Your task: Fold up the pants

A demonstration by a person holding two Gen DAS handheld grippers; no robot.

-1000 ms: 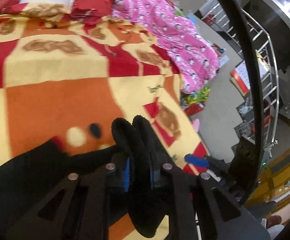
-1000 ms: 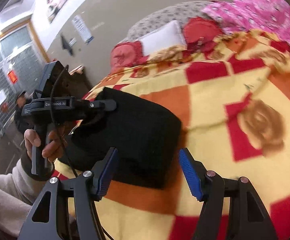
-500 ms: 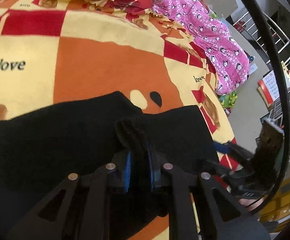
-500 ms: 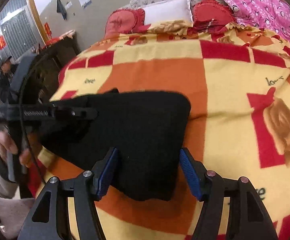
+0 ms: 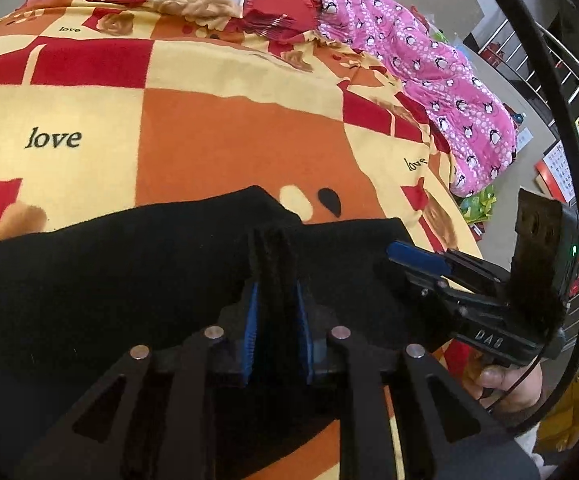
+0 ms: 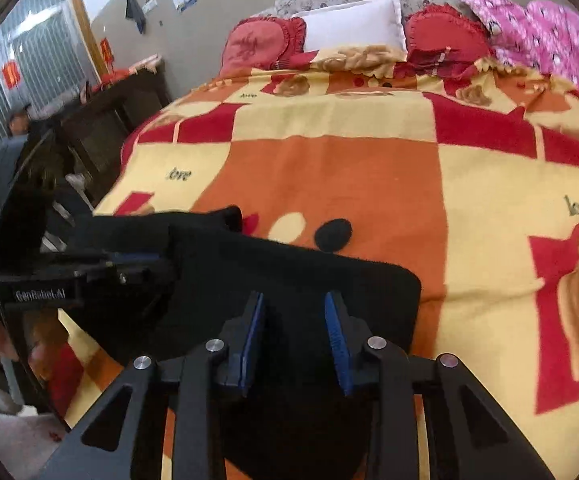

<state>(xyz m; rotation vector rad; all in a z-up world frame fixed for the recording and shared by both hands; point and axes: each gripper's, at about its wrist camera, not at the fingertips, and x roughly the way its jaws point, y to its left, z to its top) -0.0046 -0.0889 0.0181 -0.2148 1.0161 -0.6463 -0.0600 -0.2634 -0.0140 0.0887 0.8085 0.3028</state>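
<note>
**Black pants gripped on the patterned bed**

While the black pants (image 5: pixel 109 272) lie folded on the near part of the orange, yellow and red blanket (image 5: pixel 229 128), you hold a gripper in each hand over them. Your left gripper (image 5: pixel 277 280) pinches a raised ridge of the black fabric between its blue pads, and its jaws are beginning to open. Your right gripper (image 6: pixel 295 312) points down over the pants' near right corner; its jaws are closing with black cloth between them, and the pads do not yet press on it. In the left wrist view, the right gripper reaches in from the right edge. At the far end of the bed sit a white pillow (image 6: pixel 353 24), red cushions (image 6: pixel 445 36) and a pink patterned quilt (image 5: pixel 421 76).
</note>
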